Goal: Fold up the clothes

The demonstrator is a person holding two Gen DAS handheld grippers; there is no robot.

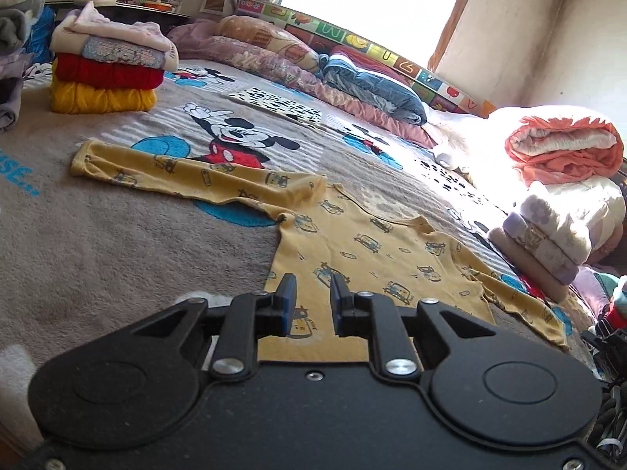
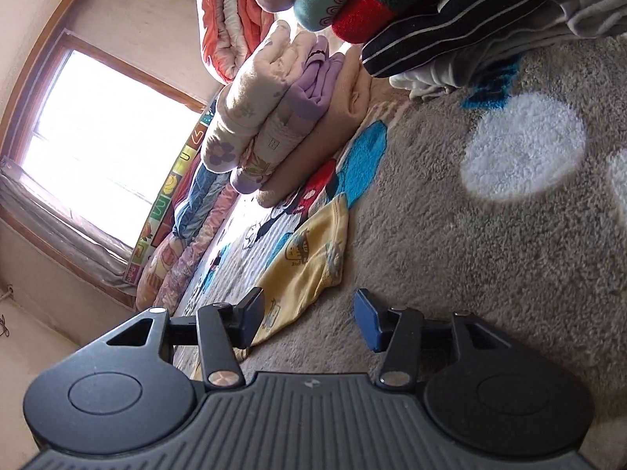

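Lying flat, yellow shirt (image 1: 364,250) is spread; left gripper (image 1: 311,301) and right gripper (image 2: 307,319) are parted, empty; sleeve (image 1: 164,168) is judged next to be folded.

A bed spread with a grey cartoon-mouse blanket (image 1: 117,235) carries a yellow printed shirt (image 1: 352,250) lying flat in the near middle, a stack of folded clothes (image 1: 106,74) at far left, pastel folded bedding (image 1: 548,243) at right, and pillows (image 1: 274,58) along the far edge.

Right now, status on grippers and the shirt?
Left gripper and right gripper open, empty. Yellow printed shirt flat on blanket, sleeves spread. Nothing on it.
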